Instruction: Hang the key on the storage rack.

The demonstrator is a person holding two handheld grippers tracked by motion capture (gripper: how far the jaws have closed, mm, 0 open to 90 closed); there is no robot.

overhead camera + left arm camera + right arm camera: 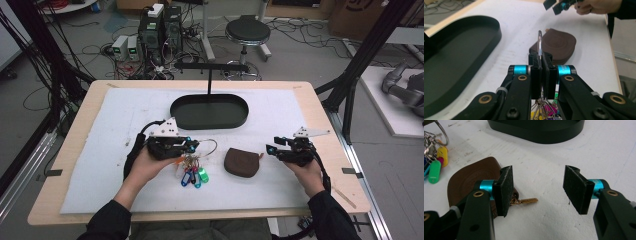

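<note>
My left gripper [194, 145] is shut on a large metal key ring [539, 45], and a bunch of keys with coloured tags [192, 172] hangs from it just above the white mat. A brown leather pouch [242, 161] lies on the mat between the two grippers, its gold zip pull [527, 200] pointing toward my right gripper. To the right of the pouch my right gripper [272, 146] stands open, its pads [505, 190] wide apart over the zip pull. The pouch [556, 46] also lies beyond the ring in the left gripper view.
A black oval tray [209, 111] with an upright T-shaped stand [210, 67] sits at the back centre of the white mat [125, 115]. Beyond the table stand a stool [247, 31], computers and cables on the floor.
</note>
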